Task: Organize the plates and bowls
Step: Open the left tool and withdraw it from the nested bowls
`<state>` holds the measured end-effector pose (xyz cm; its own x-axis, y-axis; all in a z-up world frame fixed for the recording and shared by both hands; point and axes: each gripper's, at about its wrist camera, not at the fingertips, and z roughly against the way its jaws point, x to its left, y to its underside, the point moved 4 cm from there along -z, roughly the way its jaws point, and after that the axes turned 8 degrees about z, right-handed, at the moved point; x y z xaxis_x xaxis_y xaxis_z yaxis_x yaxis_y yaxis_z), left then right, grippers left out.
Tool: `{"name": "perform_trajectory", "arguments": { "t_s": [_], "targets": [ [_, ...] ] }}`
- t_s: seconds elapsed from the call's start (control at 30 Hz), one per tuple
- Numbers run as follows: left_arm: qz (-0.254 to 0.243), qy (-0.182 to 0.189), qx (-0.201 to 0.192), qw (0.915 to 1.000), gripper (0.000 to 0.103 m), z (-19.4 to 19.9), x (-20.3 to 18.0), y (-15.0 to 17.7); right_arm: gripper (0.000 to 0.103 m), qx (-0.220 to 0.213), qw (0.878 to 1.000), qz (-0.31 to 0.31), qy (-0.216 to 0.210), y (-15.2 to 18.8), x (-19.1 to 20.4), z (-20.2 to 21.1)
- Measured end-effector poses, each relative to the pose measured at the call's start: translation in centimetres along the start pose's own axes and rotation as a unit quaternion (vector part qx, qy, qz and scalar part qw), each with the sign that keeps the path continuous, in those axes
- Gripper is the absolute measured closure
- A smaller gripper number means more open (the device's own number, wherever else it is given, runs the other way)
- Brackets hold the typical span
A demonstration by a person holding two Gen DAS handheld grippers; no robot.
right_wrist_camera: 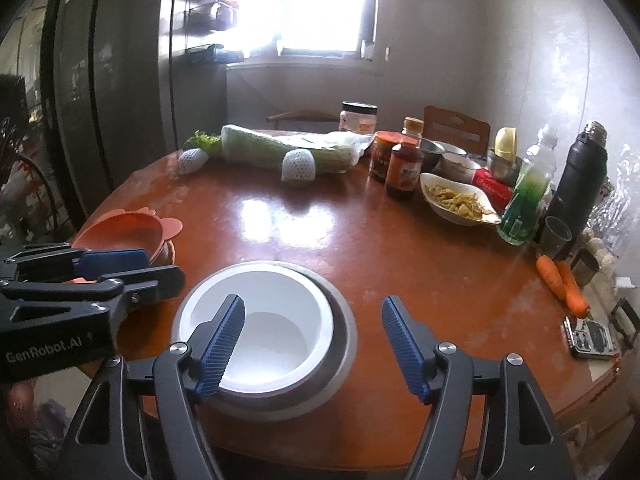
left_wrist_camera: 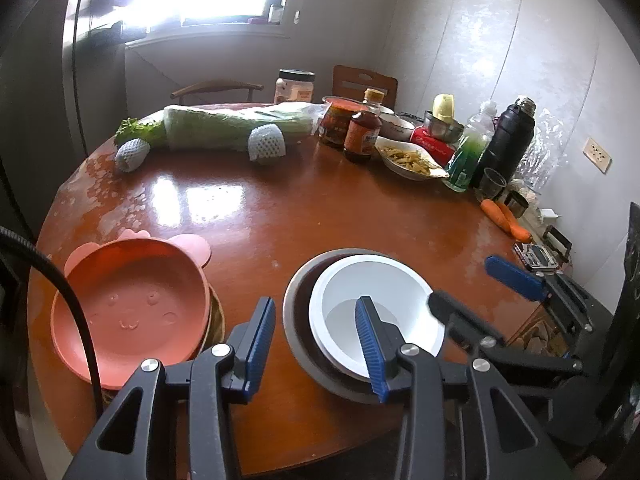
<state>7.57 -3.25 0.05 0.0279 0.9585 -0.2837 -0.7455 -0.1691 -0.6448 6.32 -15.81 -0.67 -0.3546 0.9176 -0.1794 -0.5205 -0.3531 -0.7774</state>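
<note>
A white bowl [left_wrist_camera: 384, 292] [right_wrist_camera: 280, 332] sits nested in a wider grey bowl [left_wrist_camera: 296, 312] [right_wrist_camera: 344, 332] near the front edge of the round wooden table [left_wrist_camera: 280, 208]. To its left a pink eared plate [left_wrist_camera: 136, 300] [right_wrist_camera: 124, 228] lies stacked on a brownish dish. My left gripper [left_wrist_camera: 316, 344] [right_wrist_camera: 164, 266] is open, with the bowls' left rim between its jaws and untouched. My right gripper [right_wrist_camera: 314, 340] [left_wrist_camera: 462, 282] is open wider, one finger over the white bowl, the other outside the grey rim.
Along the far side lie a wrapped cabbage [left_wrist_camera: 236, 128], sauce jars [left_wrist_camera: 362, 136], a dish of food [left_wrist_camera: 408, 158], a green bottle [left_wrist_camera: 468, 156], a black flask [left_wrist_camera: 508, 144] and carrots [left_wrist_camera: 506, 220]. Chairs stand behind the table.
</note>
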Motion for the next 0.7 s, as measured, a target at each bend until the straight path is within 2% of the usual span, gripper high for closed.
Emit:
{"name": "perform_trajectory", "arguments": {
  "t_s": [0.4, 0.7],
  "targets": [
    [-0.001, 0.007, 0.020, 0.9998, 0.056, -0.8, -0.5, 0.9, 0.029, -0.003, 1.000, -0.024, 0.007, 0.6, -2.1, 0.3],
    [0.010, 0.010, 0.043, 0.9990, 0.055, -2.5, -0.2, 1.4, 0.029, 0.021, 0.999, -0.039, -0.018, 1.8, -2.1, -1.4]
  ]
}}
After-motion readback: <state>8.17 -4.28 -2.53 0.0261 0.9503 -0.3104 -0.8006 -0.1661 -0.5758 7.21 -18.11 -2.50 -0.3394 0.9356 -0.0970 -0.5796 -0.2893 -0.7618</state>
